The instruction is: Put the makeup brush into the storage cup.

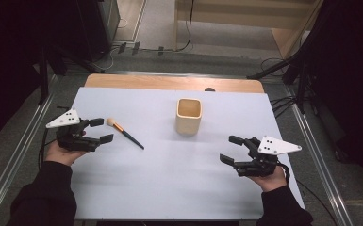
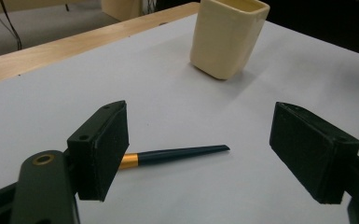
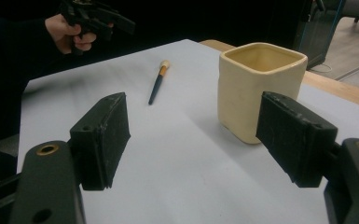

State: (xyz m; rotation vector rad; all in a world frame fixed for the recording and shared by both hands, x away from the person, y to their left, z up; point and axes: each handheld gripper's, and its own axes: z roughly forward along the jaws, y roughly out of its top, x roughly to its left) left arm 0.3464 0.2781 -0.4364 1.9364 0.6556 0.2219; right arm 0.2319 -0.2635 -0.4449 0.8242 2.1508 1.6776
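A makeup brush (image 1: 124, 133) with a pale tip, gold ferrule and dark handle lies flat on the white table, left of centre. My left gripper (image 1: 101, 130) is open just left of the brush head, jaws wide and empty. In the left gripper view the brush handle (image 2: 182, 153) runs out from behind the left jaw. A cream square cup (image 1: 189, 116) stands upright mid-table; it also appears close in the left gripper view (image 2: 227, 36) and the right gripper view (image 3: 258, 86). My right gripper (image 1: 232, 149) is open at the right, pointing toward the cup, nothing between its jaws.
The white sheet (image 1: 169, 179) covers the table, with a strip of bare wood (image 1: 169, 83) along the far edge. Metal rails run down both sides of the table. Cables lie on the floor beyond it.
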